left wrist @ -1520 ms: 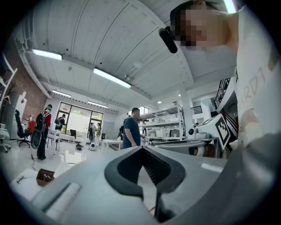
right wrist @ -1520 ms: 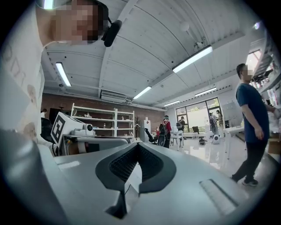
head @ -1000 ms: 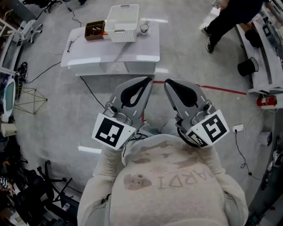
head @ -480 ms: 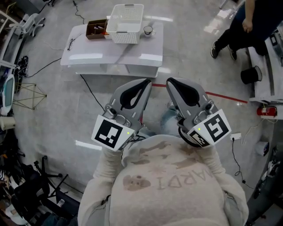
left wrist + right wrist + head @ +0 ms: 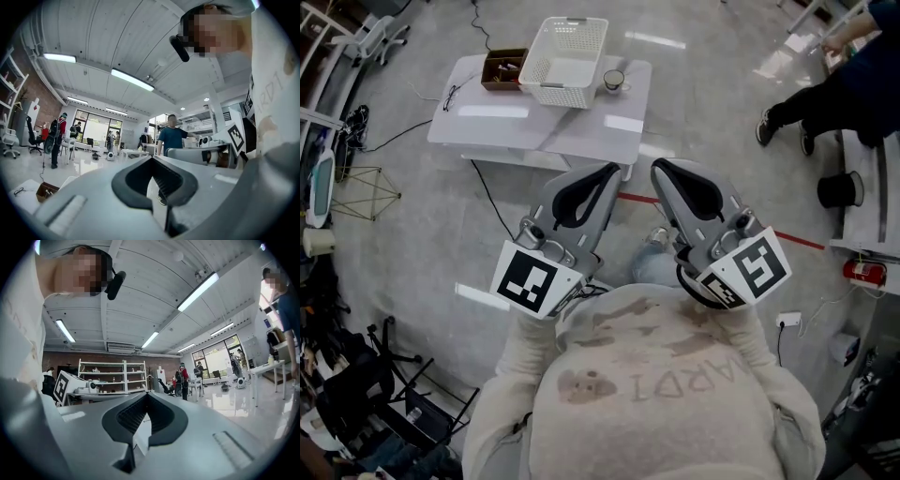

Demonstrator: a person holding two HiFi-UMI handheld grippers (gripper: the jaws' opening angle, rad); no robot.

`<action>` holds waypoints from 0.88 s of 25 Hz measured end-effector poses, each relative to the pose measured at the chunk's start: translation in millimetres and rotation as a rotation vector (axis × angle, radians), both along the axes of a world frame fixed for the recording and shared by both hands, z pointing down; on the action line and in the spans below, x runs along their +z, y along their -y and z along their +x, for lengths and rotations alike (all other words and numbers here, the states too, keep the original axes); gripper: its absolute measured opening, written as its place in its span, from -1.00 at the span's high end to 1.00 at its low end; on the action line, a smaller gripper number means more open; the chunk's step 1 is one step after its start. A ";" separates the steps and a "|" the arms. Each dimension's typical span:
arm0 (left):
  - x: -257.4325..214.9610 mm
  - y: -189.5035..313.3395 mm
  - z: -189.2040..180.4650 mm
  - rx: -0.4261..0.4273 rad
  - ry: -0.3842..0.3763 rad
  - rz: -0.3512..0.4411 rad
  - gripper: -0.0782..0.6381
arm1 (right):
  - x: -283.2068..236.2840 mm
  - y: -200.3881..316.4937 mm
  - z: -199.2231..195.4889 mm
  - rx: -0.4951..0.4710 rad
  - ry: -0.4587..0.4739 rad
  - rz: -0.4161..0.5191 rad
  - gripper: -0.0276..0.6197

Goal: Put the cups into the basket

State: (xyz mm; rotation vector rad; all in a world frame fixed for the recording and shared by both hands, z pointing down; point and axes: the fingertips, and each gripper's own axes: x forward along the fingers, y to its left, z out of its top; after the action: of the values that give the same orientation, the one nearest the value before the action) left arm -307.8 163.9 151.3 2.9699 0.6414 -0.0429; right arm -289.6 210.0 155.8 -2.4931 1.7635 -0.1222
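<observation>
Grey workshop floor, white worktop (image 5: 487, 127) ahead: one cup (image 5: 613, 80) stands just right of one white basket (image 5: 558, 92), with one brown box (image 5: 502, 68) at the basket's left. My left tongs (image 5: 609, 171) and right tongs (image 5: 661, 167) are both closed on nothing, well short of the worktop. I judge the approach comes first, then opening one pair round the cup.
</observation>
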 end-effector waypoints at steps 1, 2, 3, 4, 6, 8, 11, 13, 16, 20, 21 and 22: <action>-0.8 -3.8 10.6 -0.007 0.000 -0.003 0.78 | -1.2 -4.3 11.1 -0.006 -0.001 0.001 0.83; -1.5 -7.7 21.2 -0.015 -0.001 -0.005 0.78 | -2.1 -8.9 21.9 -0.013 -0.003 0.002 0.83; -2.1 -11.7 31.9 -0.024 -0.003 -0.006 0.78 | -2.7 -13.7 32.7 -0.020 -0.004 0.002 0.83; -2.8 -16.2 42.7 -0.033 -0.007 -0.006 0.78 | -2.8 -19.0 43.3 -0.028 -0.006 0.002 0.83; -4.5 -26.9 64.5 -0.050 -0.017 -0.004 0.78 | -2.5 -31.0 63.9 -0.043 -0.012 -0.001 0.83; -6.8 -38.3 86.0 -0.064 -0.028 -0.006 0.78 | -1.7 -43.9 83.5 -0.059 -0.018 -0.006 0.83; -10.2 -55.0 114.7 -0.084 -0.043 -0.014 0.78 | -0.5 -62.8 110.1 -0.082 -0.021 -0.011 0.83; -10.4 -65.1 130.1 -0.099 -0.048 -0.015 0.78 | 1.2 -74.5 126.7 -0.092 -0.021 -0.009 0.83; -4.6 -75.2 145.8 -0.112 -0.024 -0.010 0.78 | 6.4 -85.3 145.5 -0.098 -0.006 -0.001 0.83; 2.7 -74.3 164.6 -0.118 0.008 0.007 0.78 | 14.0 -86.6 164.4 -0.101 0.022 0.011 0.83; 4.5 -72.3 169.7 -0.117 0.013 0.009 0.78 | 15.8 -85.3 168.8 -0.099 0.024 0.013 0.83; 6.9 -70.3 175.0 -0.115 0.017 0.012 0.78 | 17.8 -84.1 172.8 -0.096 0.024 0.014 0.83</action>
State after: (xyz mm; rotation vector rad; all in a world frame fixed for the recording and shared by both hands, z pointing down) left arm -132.8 234.2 158.2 3.0117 0.4697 -0.0233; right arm -116.7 294.1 173.6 -2.3877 1.8687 -0.1451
